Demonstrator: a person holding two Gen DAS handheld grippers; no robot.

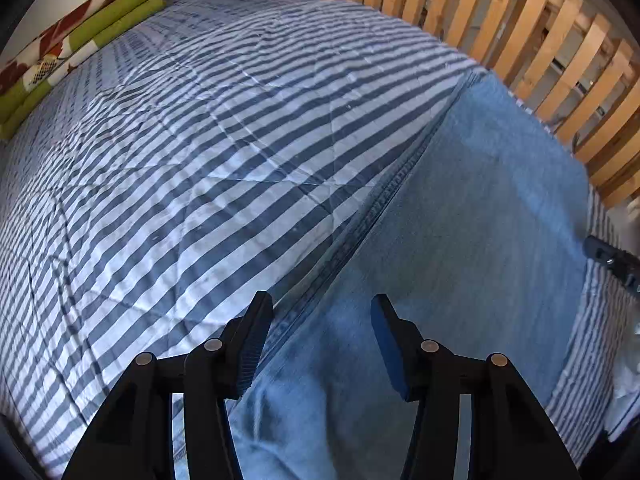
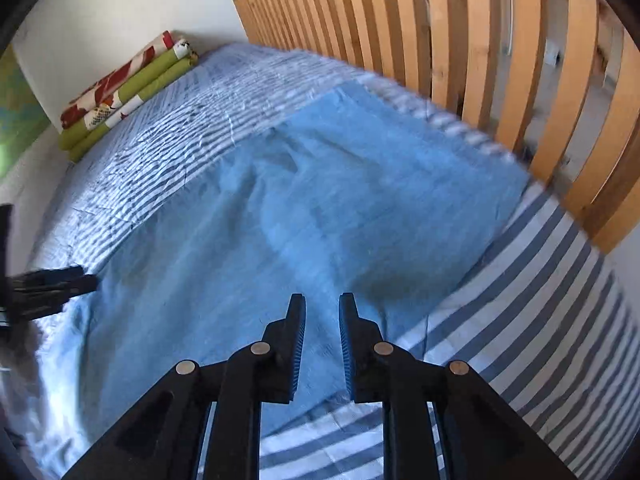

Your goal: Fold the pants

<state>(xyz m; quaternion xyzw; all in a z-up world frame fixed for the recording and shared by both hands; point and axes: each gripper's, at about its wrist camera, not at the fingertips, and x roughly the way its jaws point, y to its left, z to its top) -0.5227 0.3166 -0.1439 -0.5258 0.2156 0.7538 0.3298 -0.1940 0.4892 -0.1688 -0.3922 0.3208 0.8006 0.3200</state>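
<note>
Light blue denim pants [image 1: 480,200] lie flat on a striped bed cover [image 1: 200,140], with their side seam running diagonally. My left gripper [image 1: 320,300] hovers over that seam edge with its jaws apart and nothing pinched between them. In the right wrist view the pants [image 2: 320,200] spread across the middle. My right gripper [image 2: 322,298] hangs above their near edge, its jaws only narrowly apart, with just cloth showing through the gap. The left gripper [image 2: 52,284] shows at the left edge over the pants' far side. The right gripper [image 1: 612,258] peeks in at the right edge.
A wooden slatted rail [image 2: 480,60] borders the bed along the far right side. A folded green, red and white floral blanket [image 2: 124,88] lies against the wall at the far left corner. The striped cover [image 2: 540,300] extends to the right of the pants.
</note>
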